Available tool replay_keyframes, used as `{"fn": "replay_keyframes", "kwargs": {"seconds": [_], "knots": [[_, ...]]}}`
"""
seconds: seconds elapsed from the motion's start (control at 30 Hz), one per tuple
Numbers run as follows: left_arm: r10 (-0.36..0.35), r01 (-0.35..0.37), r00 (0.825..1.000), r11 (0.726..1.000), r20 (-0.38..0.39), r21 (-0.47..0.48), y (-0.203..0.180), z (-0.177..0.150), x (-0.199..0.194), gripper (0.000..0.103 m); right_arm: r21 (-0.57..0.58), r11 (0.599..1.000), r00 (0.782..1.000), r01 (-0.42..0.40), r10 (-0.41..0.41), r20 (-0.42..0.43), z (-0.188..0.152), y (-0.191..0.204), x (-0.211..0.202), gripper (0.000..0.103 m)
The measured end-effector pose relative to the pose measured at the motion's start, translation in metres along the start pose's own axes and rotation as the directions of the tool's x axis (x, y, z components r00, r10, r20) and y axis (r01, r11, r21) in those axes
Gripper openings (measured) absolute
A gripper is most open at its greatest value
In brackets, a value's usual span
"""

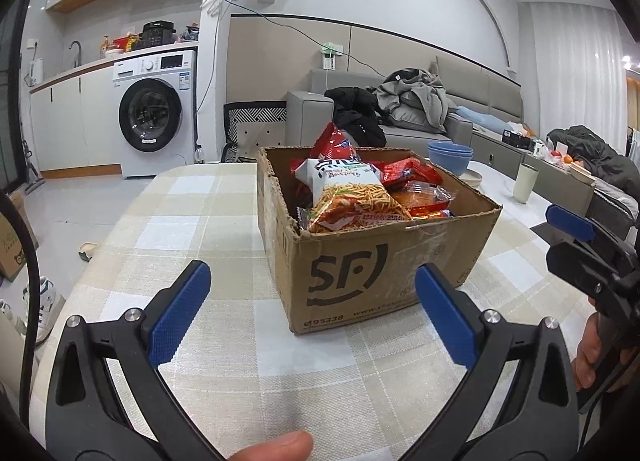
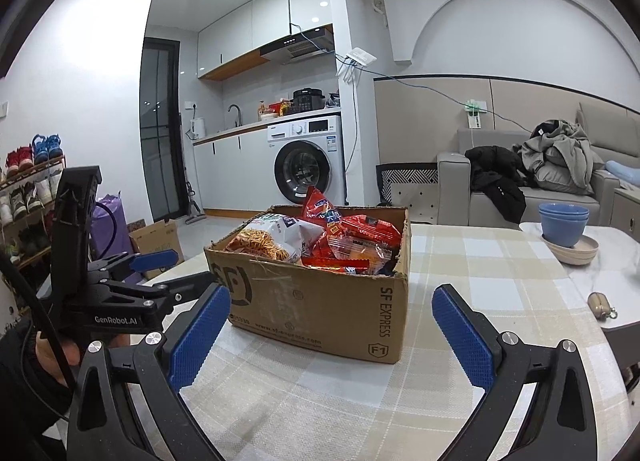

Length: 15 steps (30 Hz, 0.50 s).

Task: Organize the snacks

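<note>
While both hover over the near part of the checked bench (image 1: pixel 224 221), the left hand-held gripper (image 1: pixel 312 303) and the right hand-held gripper (image 2: pixel 330 319) stand wide apart, holding nothing. Just beyond them sits the cardboard box (image 1: pixel 372 261), heaped with snack packets (image 1: pixel 352 197). Farther right, blue bowls (image 2: pixel 563 221) rest on the bench.

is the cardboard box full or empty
Full: snack bags are heaped above the rim of the open cardboard box, with one red bag sticking up.
</note>
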<state>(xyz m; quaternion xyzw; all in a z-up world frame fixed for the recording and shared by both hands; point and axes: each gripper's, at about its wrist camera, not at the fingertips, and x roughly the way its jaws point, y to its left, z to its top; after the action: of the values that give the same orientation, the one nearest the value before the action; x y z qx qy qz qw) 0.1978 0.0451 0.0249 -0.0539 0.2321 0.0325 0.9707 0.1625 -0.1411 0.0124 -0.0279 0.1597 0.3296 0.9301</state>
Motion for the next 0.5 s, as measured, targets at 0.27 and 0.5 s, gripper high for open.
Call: {"fn": "replay_keyframes", "kwargs": {"seconds": [0.27, 0.5], "knots": [[0.0, 0.0, 1.0, 1.0, 0.003, 0.002, 0.0016, -0.0012, 0.0, 0.102, 0.006, 1.0, 1.0, -0.005, 0.005, 0.002, -0.0017, 0.0001, 0.0015, 0.103], [0.0, 0.0, 1.0, 1.0, 0.006, 0.005, 0.0014, -0.0022, 0.0004, 0.102, 0.013, 1.0, 1.0, -0.006, 0.006, 0.002, -0.0025, -0.0019, 0.0014, 0.103]]}}
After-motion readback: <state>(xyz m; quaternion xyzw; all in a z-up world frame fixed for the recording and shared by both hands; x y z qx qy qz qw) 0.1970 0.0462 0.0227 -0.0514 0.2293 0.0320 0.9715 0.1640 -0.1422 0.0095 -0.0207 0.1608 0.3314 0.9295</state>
